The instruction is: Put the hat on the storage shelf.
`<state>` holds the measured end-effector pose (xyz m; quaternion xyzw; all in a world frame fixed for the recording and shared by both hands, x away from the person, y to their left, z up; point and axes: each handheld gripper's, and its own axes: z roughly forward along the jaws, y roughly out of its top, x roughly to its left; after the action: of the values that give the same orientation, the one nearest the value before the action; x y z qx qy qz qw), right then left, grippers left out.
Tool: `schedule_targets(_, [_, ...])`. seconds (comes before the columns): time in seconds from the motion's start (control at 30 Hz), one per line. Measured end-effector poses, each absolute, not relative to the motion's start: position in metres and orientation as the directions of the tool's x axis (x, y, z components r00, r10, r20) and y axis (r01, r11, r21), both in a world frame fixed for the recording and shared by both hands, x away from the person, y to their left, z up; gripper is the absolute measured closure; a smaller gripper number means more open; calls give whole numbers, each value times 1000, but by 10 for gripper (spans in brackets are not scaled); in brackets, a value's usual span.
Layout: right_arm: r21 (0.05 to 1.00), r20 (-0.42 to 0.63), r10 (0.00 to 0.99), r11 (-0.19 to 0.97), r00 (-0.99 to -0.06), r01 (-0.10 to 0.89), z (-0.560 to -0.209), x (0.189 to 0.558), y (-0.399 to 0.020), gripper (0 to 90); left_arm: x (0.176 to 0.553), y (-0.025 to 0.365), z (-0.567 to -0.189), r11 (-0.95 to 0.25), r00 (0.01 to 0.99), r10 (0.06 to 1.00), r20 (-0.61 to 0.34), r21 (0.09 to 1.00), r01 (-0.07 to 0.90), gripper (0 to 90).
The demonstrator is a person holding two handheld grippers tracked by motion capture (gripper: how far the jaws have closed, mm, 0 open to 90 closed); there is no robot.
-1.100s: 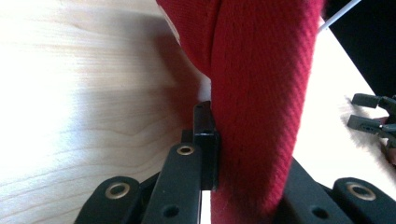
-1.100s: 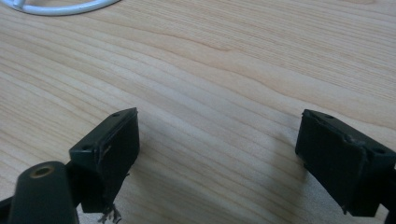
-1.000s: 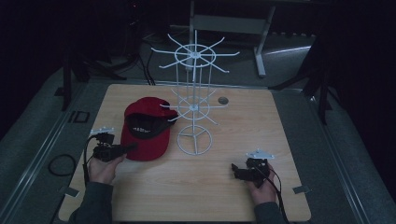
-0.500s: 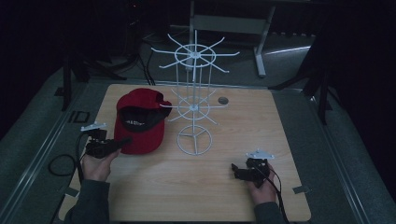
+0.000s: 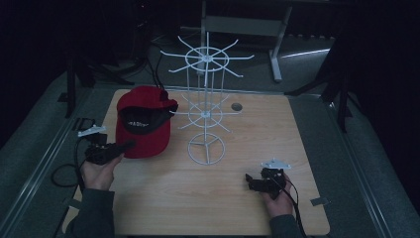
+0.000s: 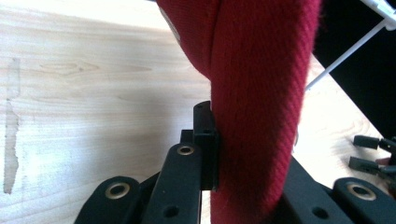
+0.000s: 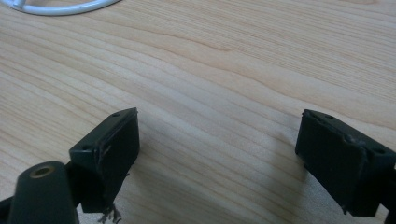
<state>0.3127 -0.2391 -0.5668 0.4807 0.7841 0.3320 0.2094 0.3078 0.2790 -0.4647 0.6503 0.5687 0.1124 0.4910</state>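
Gripped in my left gripper (image 5: 125,146) is the brim of the red cap (image 5: 144,124), which sits left of centre in the high view with its crown tipped up and its dark inside showing; in the left gripper view the red cloth runs up the middle of the frame with my jaws pressed together on it from both sides. My right gripper (image 5: 251,182) rests low at the lower right of the high view, jaws spread wide over bare wood of the table (image 5: 257,139) with nothing between them. I judge the step in hand to be lifting the cap toward the white wire rack (image 5: 205,109), which stands at the centre of the frame, just right of the cap. To do this well, I should keep the pinch firm, since the brim is stiff but the cloth could slide, and raise the cap clear of the table before swinging it right. The crown hangs close to the rack's lower arms, so I want to approach a free prong from outside, with the cap's opening facing the prong tip, rather than dragging fabric through the wires. The rack looks light; a snag could tip it, so my free hand might steady its base ring.
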Motion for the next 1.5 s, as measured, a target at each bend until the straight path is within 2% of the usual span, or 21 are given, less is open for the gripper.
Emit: schedule_targets(1.5, [723,-8,892,318,-453,614,-567,313,-239,134,298,292,-425,226,292,867,-405,839,494,856])
